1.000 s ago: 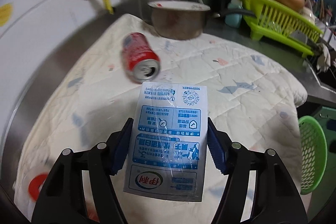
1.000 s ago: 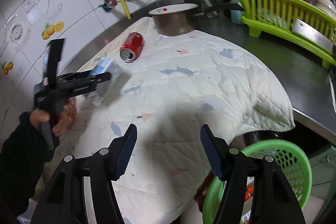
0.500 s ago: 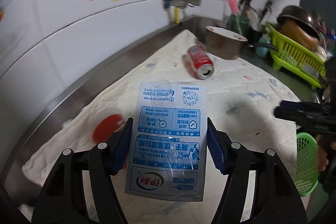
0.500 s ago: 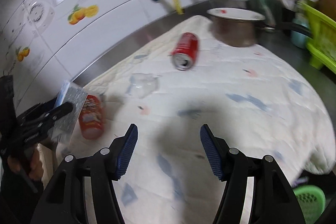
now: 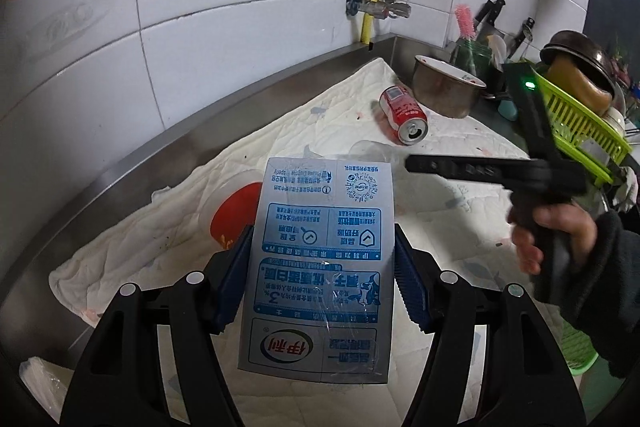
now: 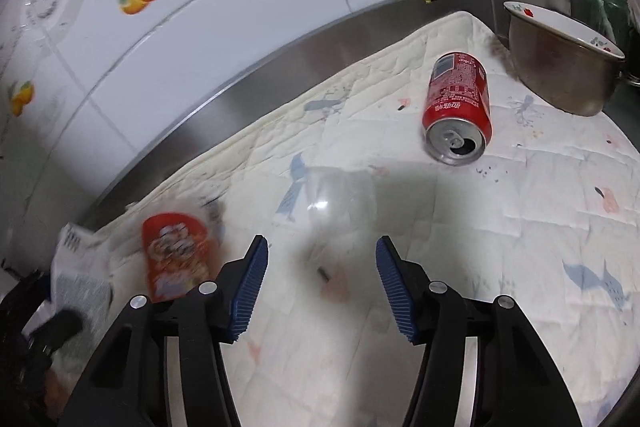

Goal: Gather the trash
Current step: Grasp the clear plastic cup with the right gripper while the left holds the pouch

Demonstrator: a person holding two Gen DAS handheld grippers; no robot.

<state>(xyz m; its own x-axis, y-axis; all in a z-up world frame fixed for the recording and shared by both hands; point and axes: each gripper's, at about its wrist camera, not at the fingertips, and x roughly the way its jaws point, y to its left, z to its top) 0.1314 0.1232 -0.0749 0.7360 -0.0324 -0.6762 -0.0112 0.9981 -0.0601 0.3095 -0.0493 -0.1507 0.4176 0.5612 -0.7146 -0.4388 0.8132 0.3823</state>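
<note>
Left wrist view: the left gripper (image 5: 322, 281) pinches a flat silver-blue milk pouch (image 5: 318, 267) between its blue pads, which press on the pouch's two long edges; the pouch is held up off the quilted cloth (image 5: 460, 227) that covers the steel desk (image 5: 132, 167). Behind the pouch, partly hidden, a red snack packet (image 5: 232, 215) lies on the cloth. Farther back a red soda can (image 5: 404, 115) lies on its side, open end toward the camera, just beside a metal pot (image 5: 446, 91). A clear plastic wrapper (image 5: 370, 151) lies in front of the can. At the right, a hand (image 5: 552, 231) in a dark sleeve holds the right gripper (image 5: 412, 163) over the cloth, its tips reaching toward the wrapper. A green dish rack (image 5: 580, 123) stands behind it.

Right wrist view: the right gripper (image 6: 322, 267) hangs above the cloth (image 6: 520, 227), its jaws spread and closing, with nothing pressed between the pads. The clear wrapper (image 6: 336, 199) lies on the cloth just ahead of the tips. The soda can (image 6: 456, 107) lies beyond to the right, near the pot (image 6: 564, 67). The red snack packet (image 6: 176, 255) lies to the left, blurred, and the milk pouch (image 6: 80, 283) shows at the lower left edge.
</note>
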